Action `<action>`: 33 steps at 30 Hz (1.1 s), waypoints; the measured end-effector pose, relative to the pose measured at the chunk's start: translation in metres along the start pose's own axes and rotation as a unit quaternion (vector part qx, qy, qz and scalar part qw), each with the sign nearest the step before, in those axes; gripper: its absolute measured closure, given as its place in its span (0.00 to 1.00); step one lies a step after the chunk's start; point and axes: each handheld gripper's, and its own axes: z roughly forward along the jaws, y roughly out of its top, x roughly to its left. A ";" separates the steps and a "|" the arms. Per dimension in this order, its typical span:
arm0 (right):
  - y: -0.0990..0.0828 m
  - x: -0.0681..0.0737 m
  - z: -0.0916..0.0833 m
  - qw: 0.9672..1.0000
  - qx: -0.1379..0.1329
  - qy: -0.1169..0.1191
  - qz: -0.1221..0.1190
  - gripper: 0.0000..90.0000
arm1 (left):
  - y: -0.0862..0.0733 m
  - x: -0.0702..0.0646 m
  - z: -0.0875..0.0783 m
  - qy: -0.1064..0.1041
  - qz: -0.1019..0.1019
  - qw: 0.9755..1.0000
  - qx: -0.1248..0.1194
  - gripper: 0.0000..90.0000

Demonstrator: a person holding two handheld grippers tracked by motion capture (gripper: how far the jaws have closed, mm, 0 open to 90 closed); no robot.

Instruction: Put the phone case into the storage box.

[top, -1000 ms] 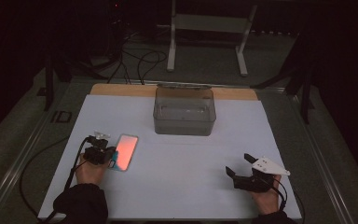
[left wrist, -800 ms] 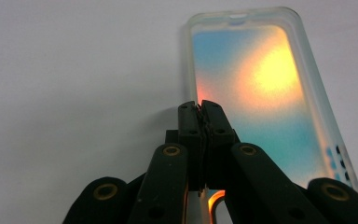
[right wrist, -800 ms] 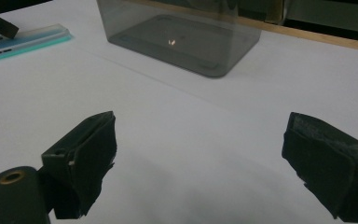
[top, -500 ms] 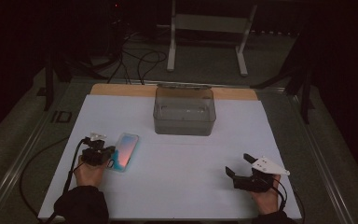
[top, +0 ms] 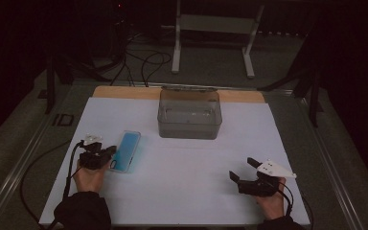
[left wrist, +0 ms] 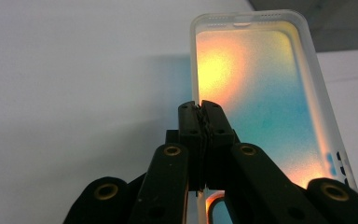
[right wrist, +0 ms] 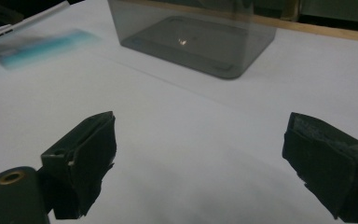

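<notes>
phone case (top: 127,150) | clear rim, blue-orange back | tilted, long edge pinched | white sheet, left

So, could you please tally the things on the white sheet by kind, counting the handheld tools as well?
Phone cases: 1, the translucent phone case, pinched at its edge by the left tool
Clear bins: 1, the bin
Tools: 2, the left one and the open right tool
Total: 4
</notes>
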 end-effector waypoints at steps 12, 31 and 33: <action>0.014 0.010 0.005 1.000 0.024 0.009 -0.003 0.09 | 0.008 -0.018 -0.008 -0.002 0.022 1.000 -0.019 0.99; 0.045 0.024 0.026 0.998 0.040 0.050 -0.003 0.09 | 0.022 -0.039 -0.005 -0.014 0.041 0.999 -0.034 0.99; 0.048 0.027 0.028 0.998 0.043 0.054 0.000 0.09 | 0.024 -0.041 -0.005 -0.015 0.042 0.998 -0.034 0.99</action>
